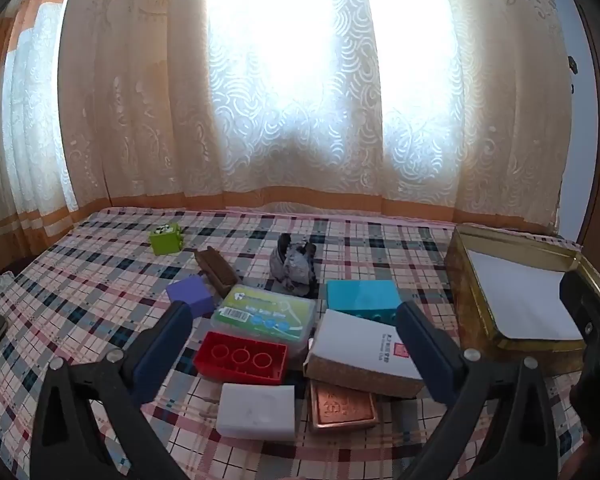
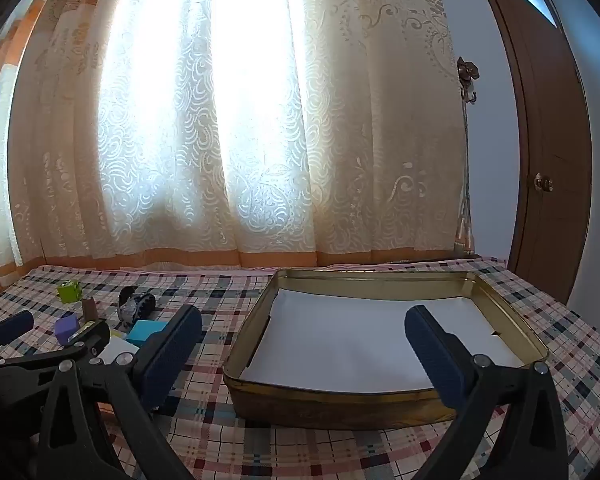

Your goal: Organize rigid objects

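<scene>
A gold tin tray [image 2: 512, 312] fills the centre and right of the right wrist frame on the plaid-covered table [image 2: 300, 448], holding only a white paper liner [image 2: 340, 344]. The right gripper [image 2: 304, 344] hangs released before it, grasping nothing. In the left wrist frame's lower middle, the left gripper [image 1: 292, 340], also released, frames loose pieces outside the tray: red brick [image 1: 240, 358], white block [image 1: 256, 410], copper tin [image 1: 342, 404], white box [image 1: 360, 350], teal brick [image 1: 360, 296].
</scene>
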